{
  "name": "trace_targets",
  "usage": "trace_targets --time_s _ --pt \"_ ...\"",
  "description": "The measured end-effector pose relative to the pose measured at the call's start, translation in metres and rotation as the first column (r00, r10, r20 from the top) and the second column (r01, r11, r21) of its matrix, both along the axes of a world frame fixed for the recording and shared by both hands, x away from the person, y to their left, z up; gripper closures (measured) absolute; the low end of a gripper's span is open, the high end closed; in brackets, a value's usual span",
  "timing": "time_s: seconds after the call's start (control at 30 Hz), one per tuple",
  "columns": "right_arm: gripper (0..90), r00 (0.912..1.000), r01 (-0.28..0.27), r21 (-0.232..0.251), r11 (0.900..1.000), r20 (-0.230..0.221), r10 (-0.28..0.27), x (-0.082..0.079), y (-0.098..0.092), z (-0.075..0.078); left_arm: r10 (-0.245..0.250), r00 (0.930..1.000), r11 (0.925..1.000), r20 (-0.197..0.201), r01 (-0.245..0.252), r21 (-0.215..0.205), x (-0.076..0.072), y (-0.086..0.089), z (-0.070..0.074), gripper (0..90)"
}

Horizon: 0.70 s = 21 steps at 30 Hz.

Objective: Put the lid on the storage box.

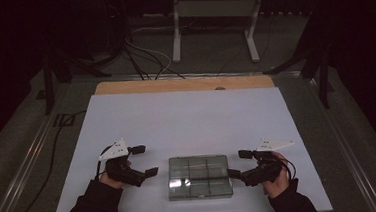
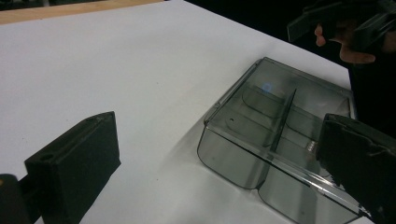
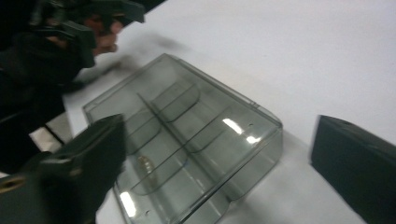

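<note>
White table, clear divided box between two wide-jawed grippers

One white table top carries one clear smoky plastic compartment box, closed under its lid. The box's dividers mark out six compartments, in two rows of three. Two handheld grippers are present: one left gripper and one right gripper, each with two black jaws set apart, four jaws in all. Each gripper has one grey three-cornered plate on top, two plates in total. Two hands hold them, one left hand and one right hand, with two dark sleeves. One white metal frame stands on the floor beyond the table.
</note>
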State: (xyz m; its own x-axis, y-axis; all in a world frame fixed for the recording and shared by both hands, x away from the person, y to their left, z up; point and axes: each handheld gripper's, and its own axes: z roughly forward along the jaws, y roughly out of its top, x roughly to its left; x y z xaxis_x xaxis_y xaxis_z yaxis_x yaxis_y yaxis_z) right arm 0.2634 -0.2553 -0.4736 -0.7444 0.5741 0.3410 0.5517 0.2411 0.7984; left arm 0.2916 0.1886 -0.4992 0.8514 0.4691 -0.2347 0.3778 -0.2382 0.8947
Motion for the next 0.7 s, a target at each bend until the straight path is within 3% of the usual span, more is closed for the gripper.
trace_targets --time_s 0.3,0.7 --pt "0.0 0.9999 0.013 -0.019 1.000 0.006 -0.013 -0.007 -0.019 -0.006 -0.012 0.9999 0.9999 -0.002 0.012 0.004 -0.001 0.000 -0.002 1.5" --pt "0.0 0.9966 0.080 -0.036 0.996 0.019 -0.080 -0.017 -0.050 -0.017 -0.001 1.0000 1.0000 0.008 0.001 -0.006 -0.002 0.003 0.000 1.5"
